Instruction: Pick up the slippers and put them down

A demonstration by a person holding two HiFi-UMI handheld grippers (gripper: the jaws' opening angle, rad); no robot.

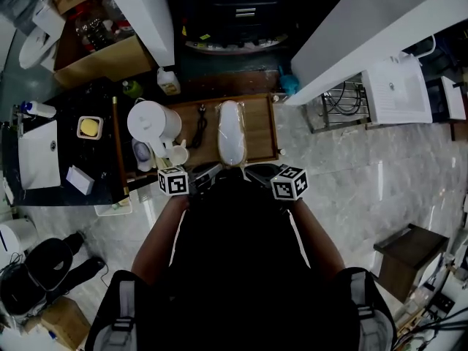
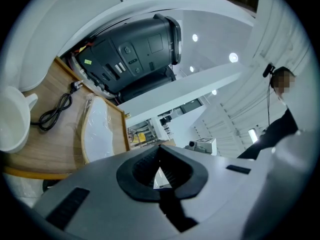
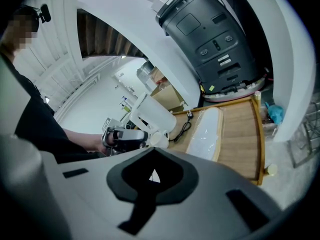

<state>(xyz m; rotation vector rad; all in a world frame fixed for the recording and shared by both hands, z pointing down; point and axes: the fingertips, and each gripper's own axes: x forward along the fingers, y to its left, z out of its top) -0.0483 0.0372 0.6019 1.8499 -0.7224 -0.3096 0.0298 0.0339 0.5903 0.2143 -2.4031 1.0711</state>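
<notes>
Leaves the film-wrapped slippers [image 1: 230, 131] lying flat on the wooden tray [image 1: 259, 126], beside the black cable [image 1: 199, 123] and white kettle [image 1: 152, 121], and holds the 2 tools, left gripper [image 1: 208, 171] and right gripper [image 1: 257, 171], at its near edge, jaws closed on nothing, likely poised before reaching in.

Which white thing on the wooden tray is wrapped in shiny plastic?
The long flat slippers pack, lying right of the black cable; the kettle and cup stand unwrapped.
</notes>
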